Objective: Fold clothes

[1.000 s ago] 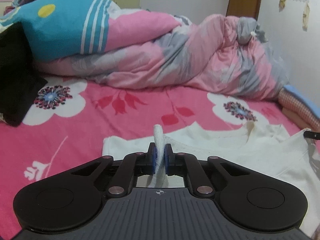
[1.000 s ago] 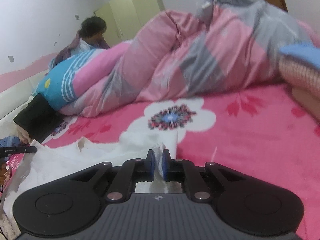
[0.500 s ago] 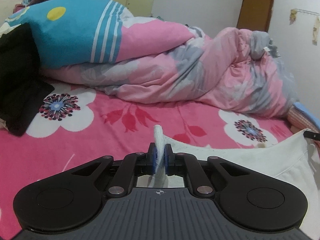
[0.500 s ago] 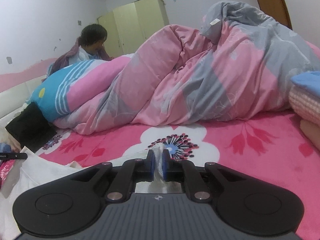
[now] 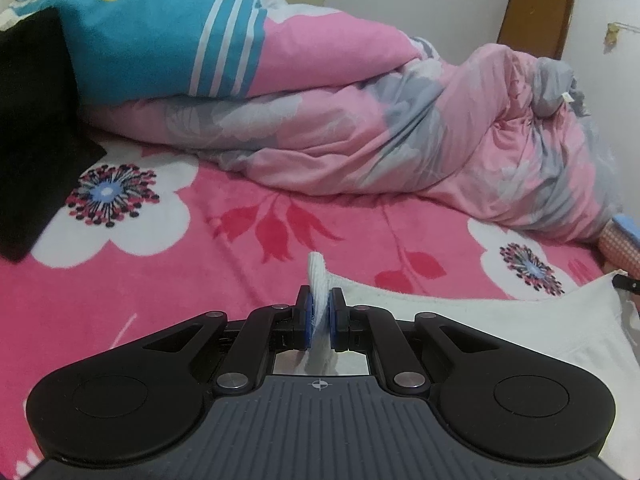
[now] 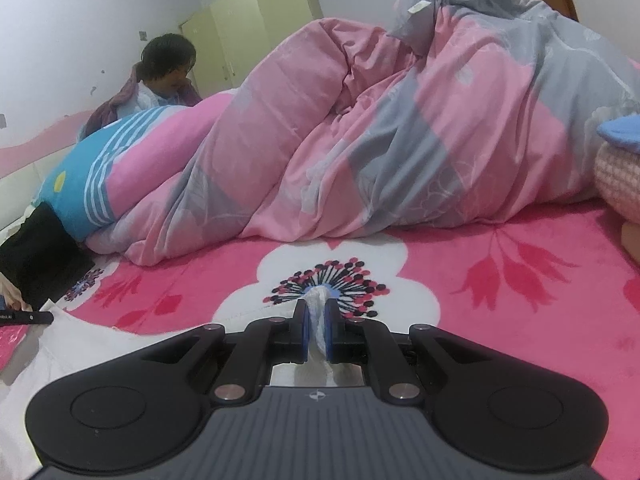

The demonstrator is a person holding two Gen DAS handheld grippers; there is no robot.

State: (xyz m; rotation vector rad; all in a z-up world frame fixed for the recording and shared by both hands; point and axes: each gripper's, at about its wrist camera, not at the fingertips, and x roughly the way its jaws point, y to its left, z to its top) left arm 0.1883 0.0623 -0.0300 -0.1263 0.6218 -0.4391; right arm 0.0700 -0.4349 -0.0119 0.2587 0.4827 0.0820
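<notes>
**Both grippers pinch the white garment above the pink bed**

Here the left gripper (image 5: 319,307) has its blue-padded jaws closed on a ribbed edge of the white garment (image 5: 500,332), which spreads toward the lower right of the left wrist frame. The right gripper (image 6: 316,316) is likewise clamped on a bunched bit of the same cloth; in its frame the garment trails off to the lower left.

Only the right wrist view shows a seated person (image 6: 168,76) at upper left, beside a pale yellow wardrobe (image 6: 260,36). Only the left wrist view shows the brown door (image 5: 540,20) at upper right.

A rumpled pink and grey duvet (image 5: 400,140) fills the middle of both frames, with a blue striped pillow (image 5: 160,32) and a black cloth (image 5: 32,140) at left. The pink floral blanket (image 5: 160,280) lies beneath everything. A pink knitted bundle (image 6: 620,176) sits at the right edge.

Compared with a second ago, less of the garment shows in the left view and the blanket's flowers look larger and nearer; both grips are unchanged.
</notes>
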